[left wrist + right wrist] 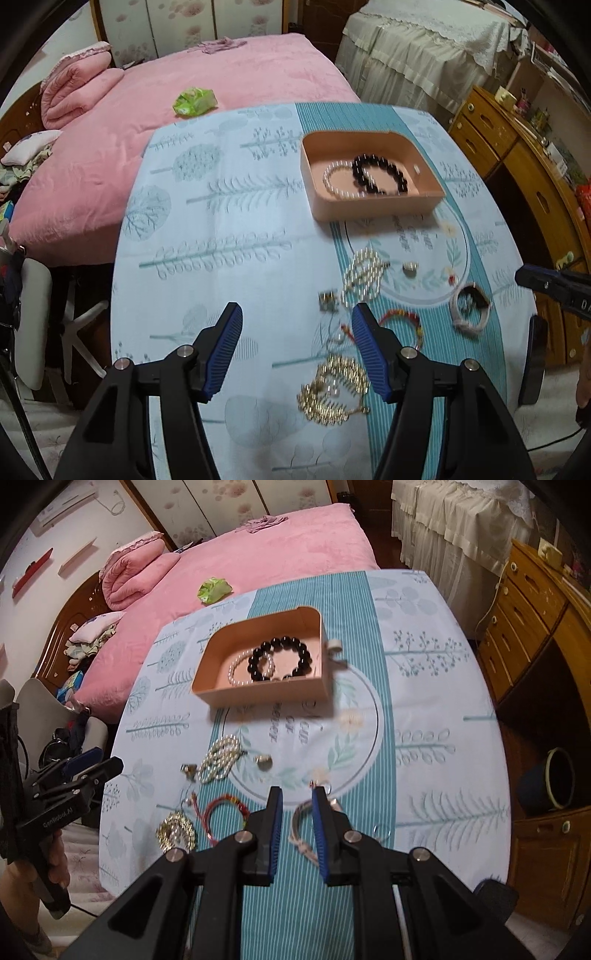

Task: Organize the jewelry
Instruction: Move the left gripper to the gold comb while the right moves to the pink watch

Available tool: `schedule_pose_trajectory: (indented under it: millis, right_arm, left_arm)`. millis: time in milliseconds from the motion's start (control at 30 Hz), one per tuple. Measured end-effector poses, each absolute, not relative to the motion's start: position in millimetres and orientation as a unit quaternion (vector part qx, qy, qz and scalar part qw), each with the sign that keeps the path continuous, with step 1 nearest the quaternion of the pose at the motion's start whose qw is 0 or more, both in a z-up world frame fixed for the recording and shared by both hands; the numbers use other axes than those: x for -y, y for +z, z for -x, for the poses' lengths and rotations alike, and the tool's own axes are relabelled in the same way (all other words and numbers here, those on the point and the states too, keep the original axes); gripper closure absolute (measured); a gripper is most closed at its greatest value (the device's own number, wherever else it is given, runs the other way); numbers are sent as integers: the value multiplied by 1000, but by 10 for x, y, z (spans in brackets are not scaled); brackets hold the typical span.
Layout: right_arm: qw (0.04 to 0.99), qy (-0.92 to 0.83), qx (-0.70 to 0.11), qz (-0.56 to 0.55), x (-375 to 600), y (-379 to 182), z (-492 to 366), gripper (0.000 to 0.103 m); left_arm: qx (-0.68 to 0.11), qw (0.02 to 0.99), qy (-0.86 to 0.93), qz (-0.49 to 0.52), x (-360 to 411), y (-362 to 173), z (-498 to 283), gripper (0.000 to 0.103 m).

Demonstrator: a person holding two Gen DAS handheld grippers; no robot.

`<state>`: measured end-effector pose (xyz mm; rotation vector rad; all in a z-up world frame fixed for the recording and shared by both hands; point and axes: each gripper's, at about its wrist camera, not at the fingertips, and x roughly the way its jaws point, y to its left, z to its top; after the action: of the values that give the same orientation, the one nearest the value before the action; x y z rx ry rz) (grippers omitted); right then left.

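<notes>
Both grippers empty, left gripper [297, 314] jaws wide, right gripper [297, 797] narrower, near side of peach rectangular tray [373, 210] holding black bead bracelet [380, 173].

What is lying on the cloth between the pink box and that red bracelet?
A heap of pearl strands lies between the pink box and the red bracelet; the right wrist view shows it.

I see a matt printed cloth [229, 229] on the table. Box [373, 212] looks like matt peach plastic or card, can't tell which. In it, black beads [380, 173] are glossy and pearls [334, 181] have a soft sheen. The gold chain [334, 395] is shiny metal; the red bracelet [404, 321] looks like woven cord. Finger pads [225, 354] are blue ribbed rubber on matt black plastic with bright metal pins. Blanket [236, 77] is pink fleece, the dresser [517, 155] varnished wood.
</notes>
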<state>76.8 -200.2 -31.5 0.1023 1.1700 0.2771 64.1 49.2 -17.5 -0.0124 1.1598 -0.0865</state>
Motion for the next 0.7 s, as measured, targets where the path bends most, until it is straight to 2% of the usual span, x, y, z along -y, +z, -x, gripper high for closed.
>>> schedule_pose_trajectory:
  millis: [367,700]
  right_arm:
    - [806,105,-583,-22,2102,-679,-592,87]
    - [797,88,-597,-17,2153,-915,-612,83]
  left_arm:
    - [-598,798,-75,-2,-523,-701,-304,39]
    - [-615,784,-84,-15,-577,-939,-333,39]
